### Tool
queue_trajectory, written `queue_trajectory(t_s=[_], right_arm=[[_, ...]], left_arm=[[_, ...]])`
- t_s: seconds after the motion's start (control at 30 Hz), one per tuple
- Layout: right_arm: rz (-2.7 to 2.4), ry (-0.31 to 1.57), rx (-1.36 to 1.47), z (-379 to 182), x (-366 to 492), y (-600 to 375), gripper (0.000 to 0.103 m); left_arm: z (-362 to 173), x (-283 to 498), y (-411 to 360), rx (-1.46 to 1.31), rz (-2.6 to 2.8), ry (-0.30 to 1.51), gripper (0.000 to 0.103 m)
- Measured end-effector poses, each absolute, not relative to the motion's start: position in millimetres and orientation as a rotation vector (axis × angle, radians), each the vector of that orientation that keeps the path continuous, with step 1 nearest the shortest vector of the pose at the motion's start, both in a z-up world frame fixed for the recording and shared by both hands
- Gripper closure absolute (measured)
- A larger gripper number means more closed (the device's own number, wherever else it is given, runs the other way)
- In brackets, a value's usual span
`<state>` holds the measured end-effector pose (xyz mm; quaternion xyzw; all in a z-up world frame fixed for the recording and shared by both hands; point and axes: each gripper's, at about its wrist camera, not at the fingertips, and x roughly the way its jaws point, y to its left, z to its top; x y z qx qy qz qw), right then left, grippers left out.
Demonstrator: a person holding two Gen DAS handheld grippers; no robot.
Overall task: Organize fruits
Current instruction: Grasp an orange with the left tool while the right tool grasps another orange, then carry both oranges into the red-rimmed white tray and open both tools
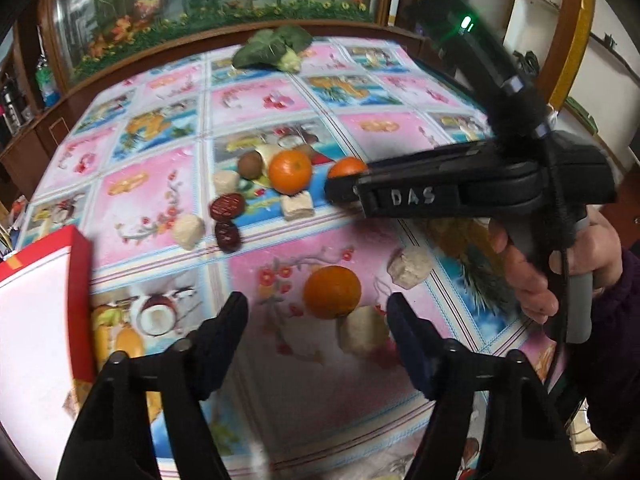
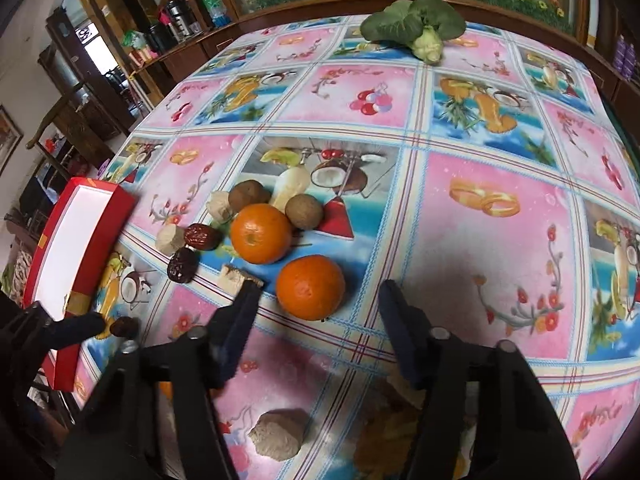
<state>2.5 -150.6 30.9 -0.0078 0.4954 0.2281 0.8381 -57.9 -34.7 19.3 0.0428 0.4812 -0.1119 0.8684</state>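
Both grippers' fingers stand part-open and empty, the left gripper straddling one orange and the right gripper another orange on the bench; closing off-centre could roll the round fruit away.

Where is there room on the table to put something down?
The right side of the table is bare, between the oranges and the far leafy vegetable. It is crowded on the left, where oranges, dates and pale chunks cluster near the red box.
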Motion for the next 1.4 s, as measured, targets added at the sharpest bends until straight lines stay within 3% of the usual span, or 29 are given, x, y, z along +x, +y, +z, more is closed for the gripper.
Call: queue_trajectory(t_s=[0.17, 0.27, 0.47, 0.9, 1.17, 1.4], right_arm=[[0.535, 1.031, 0.025, 29.8, 3.9, -157.1, 0.068], [0.528, 1.018, 0.046, 31.9, 5.3, -164.9, 0.068], [0.536, 0.975, 0.113, 42.9, 3.4, -176.6, 0.068], [0.541, 0.939, 0.148, 42.8, 1.2, -179.5, 0.068], [0.511, 0.83, 0.22, 53.9, -7.8, -182.6, 0.068], [0.78, 0.804, 0.24, 80.8, -62.5, -93.4, 0.067]], left_arm=[[10.6, -47.1, -38.9, 0.054, -0.238, 1.043, 0.05], [6.7, -43.2, -41.7, 0.052, -0.231, 1.051, 0.061], [7.0, -42.8, -45.9, 0.028, -0.222, 1.05, 0.071], [39.7, -55.8, -29.9, -0.055, -0.191, 0.951, 0.072], [102.8, -125.2, 61.6, -0.102, 0.063, 0.737, 0.072], [94.6, -177.5, 147.2, -0.072, 0.372, 0.727, 0.072]])
